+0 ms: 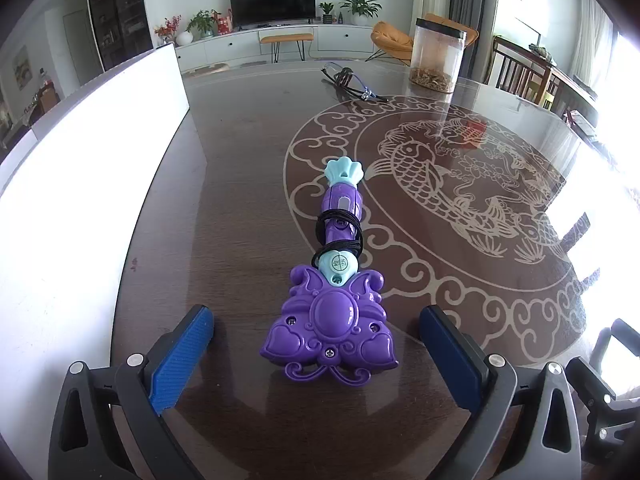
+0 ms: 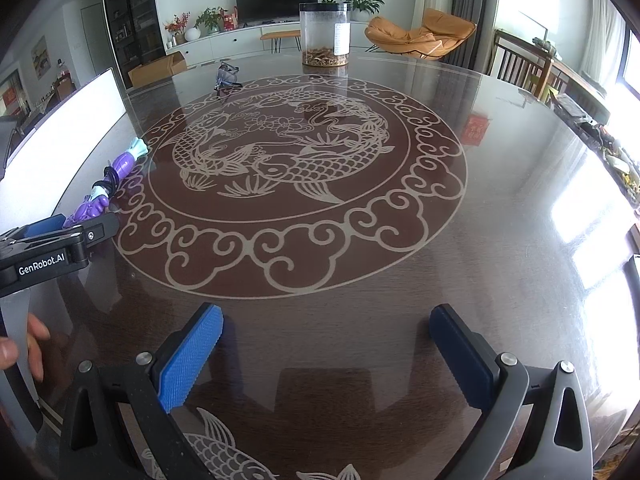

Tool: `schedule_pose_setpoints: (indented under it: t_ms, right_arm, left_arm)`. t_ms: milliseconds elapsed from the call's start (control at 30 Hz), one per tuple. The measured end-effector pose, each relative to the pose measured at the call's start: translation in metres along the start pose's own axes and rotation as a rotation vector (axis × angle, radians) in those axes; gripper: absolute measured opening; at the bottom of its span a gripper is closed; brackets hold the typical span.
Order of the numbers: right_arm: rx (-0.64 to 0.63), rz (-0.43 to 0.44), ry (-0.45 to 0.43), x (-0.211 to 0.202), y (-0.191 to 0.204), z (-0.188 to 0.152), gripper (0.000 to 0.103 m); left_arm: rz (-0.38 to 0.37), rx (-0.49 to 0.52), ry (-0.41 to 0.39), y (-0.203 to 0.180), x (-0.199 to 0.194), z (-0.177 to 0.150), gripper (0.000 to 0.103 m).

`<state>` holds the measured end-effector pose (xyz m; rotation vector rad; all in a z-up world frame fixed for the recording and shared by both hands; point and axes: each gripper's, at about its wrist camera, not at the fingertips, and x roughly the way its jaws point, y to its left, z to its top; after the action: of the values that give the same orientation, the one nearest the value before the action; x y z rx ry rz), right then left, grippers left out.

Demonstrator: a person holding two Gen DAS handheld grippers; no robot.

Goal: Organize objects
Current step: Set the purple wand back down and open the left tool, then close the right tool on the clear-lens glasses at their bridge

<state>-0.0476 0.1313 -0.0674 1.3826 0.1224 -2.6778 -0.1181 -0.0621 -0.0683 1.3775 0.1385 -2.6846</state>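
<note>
Left gripper (image 1: 316, 344) gaping wide around the purple toy wand (image 1: 334, 304).
Light, stiff, glossy plastic, likely slippery; its broad butterfly head is offering the best hold. Right gripper (image 2: 326, 348), beside the wand, hanging spread and empty.

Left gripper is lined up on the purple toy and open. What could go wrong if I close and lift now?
1. The left gripper has its fingers either side of only the toy's wide ornate head; the long handle sticks out beyond, so it may droop or twist when lifted.
2. The black cord wound round the handle looks loose and could unwind or snag.
3. The glossy table may let the toy slide forward as the fingers close.
</note>
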Motion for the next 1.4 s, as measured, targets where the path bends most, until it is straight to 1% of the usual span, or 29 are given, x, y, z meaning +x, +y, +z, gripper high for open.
schedule_pose_setpoints:
  t_ms: [200, 500, 600, 667, 700, 733, 767, 833, 933, 1000, 1067, 1133, 1200, 1233, 1267, 1300, 1333, 1367, 1400]
  right_arm:
    - [-0.001, 0.0, 0.0, 0.0, 0.0, 0.0, 0.103]
    - [-0.005, 0.004, 0.003, -0.001, 0.0, 0.0, 0.103]
    - [-0.066, 0.044, 0.065, 0.008, 0.0, 0.014, 0.103]
    - [-0.079, 0.06, 0.101, 0.022, 0.0, 0.037, 0.103]
    - [-0.079, 0.09, 0.108, 0.03, 0.001, 0.05, 0.103]
    - [-0.08, 0.144, 0.102, 0.04, 0.003, 0.067, 0.103]
    - [-0.09, 0.177, 0.097, 0.049, 0.007, 0.081, 0.103]
    - [-0.159, 0.182, 0.101, 0.074, 0.027, 0.116, 0.103]
    - [-0.256, 0.221, 0.092, 0.101, 0.062, 0.162, 0.102]
    - [-0.296, 0.231, 0.08, 0.115, 0.083, 0.194, 0.094]
    - [-0.326, 0.248, 0.072, 0.128, 0.107, 0.232, 0.09]
    - [-0.334, 0.245, 0.056, 0.139, 0.124, 0.262, 0.089]
    - [-0.324, 0.249, 0.065, 0.152, 0.135, 0.281, 0.089]
    - [-0.319, 0.244, 0.08, 0.161, 0.142, 0.289, 0.087]
    - [-0.317, 0.24, 0.094, 0.17, 0.147, 0.294, 0.078]
    - [-0.315, 0.238, 0.108, 0.176, 0.149, 0.297, 0.064]
    - [-0.302, 0.231, 0.141, 0.186, 0.15, 0.297, 0.054]
    - [-0.291, 0.214, 0.126, 0.187, 0.148, 0.295, 0.036]
    - [-0.277, 0.216, 0.116, 0.186, 0.145, 0.297, 0.029]
  left_arm:
    - [-0.056, 0.06, 0.001, 0.002, -0.001, 0.0, 0.103]
    - [-0.063, 0.061, 0.001, 0.002, 0.0, 0.002, 0.103]
    - [-0.063, 0.061, 0.001, 0.002, 0.0, 0.002, 0.103]
    - [-0.063, 0.061, 0.001, 0.002, 0.0, 0.002, 0.103]
    - [-0.063, 0.06, 0.001, 0.002, 0.0, 0.002, 0.103]
    - [-0.063, 0.06, 0.001, 0.002, 0.0, 0.002, 0.103]
    - [-0.063, 0.061, 0.001, 0.002, 0.0, 0.002, 0.103]
    - [-0.063, 0.061, 0.001, 0.002, 0.0, 0.002, 0.103]
    - [-0.063, 0.061, 0.001, 0.003, 0.0, 0.002, 0.103]
    - [-0.063, 0.061, 0.001, 0.002, 0.0, 0.002, 0.103]
    - [-0.063, 0.061, 0.001, 0.002, 0.0, 0.002, 0.103]
    - [-0.067, 0.061, 0.001, 0.002, 0.0, 0.002, 0.103]
    - [-0.071, 0.062, 0.002, 0.002, 0.0, 0.002, 0.103]
    - [-0.071, 0.062, 0.002, 0.002, 0.0, 0.002, 0.103]
    - [-0.071, 0.062, 0.001, 0.003, 0.0, 0.002, 0.103]
    - [-0.071, 0.062, 0.001, 0.003, 0.0, 0.002, 0.103]
    - [-0.072, 0.062, 0.001, 0.002, 0.001, 0.002, 0.103]
    - [-0.072, 0.062, 0.002, 0.002, 0.0, 0.002, 0.103]
    - [-0.072, 0.062, 0.001, 0.003, 0.0, 0.002, 0.103]
